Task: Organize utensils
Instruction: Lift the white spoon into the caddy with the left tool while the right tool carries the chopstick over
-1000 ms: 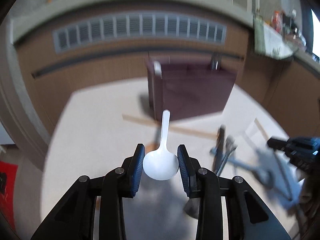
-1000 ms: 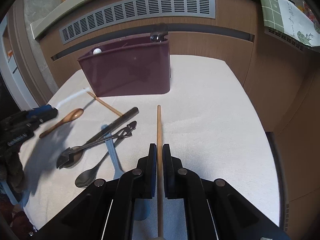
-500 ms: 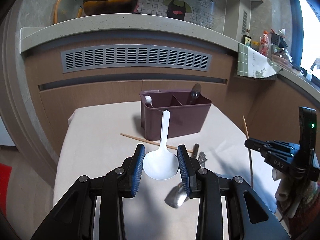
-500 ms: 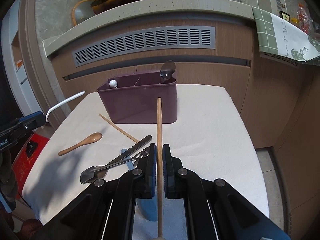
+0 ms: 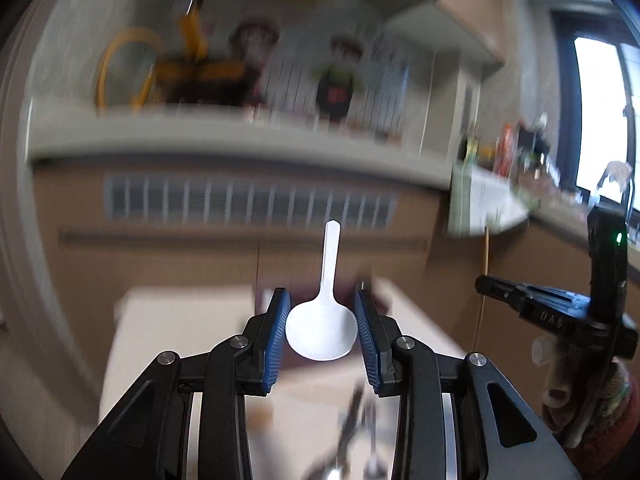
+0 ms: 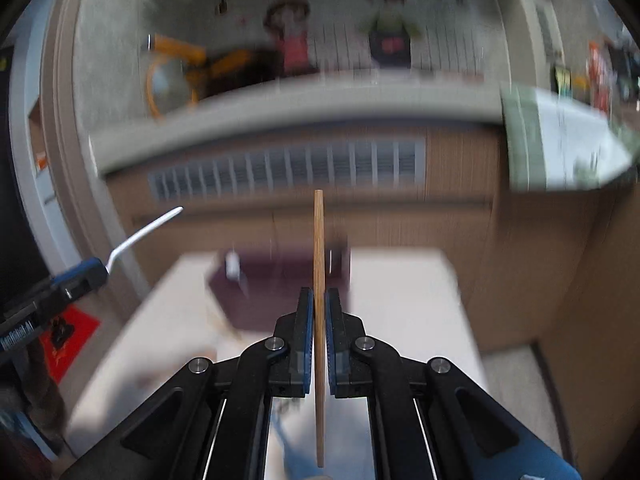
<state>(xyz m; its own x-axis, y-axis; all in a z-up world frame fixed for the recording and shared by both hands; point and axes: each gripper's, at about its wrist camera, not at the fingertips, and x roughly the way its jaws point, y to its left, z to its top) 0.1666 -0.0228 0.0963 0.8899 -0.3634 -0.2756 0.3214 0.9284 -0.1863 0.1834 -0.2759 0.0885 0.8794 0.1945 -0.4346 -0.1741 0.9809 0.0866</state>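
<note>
My left gripper point(image 5: 321, 330) squeezes the bowl of a white spoon point(image 5: 322, 332), handle pointing away. My right gripper point(image 6: 319, 334) pinches a chopstick point(image 6: 319, 280). Both are up above the table point(image 6: 400, 280), with the purple bin point(image 6: 276, 284) ahead.

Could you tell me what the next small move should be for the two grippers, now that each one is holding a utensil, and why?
Probably carry both forward and down to the dark purple plastic utensil caddy. The left gripper clamps the bowl of a white plastic rice spoon, and the right gripper is shut on a thin wooden chopstick. Both utensils are off the cloth-covered table, and the caddy sits ahead, below them.
</note>
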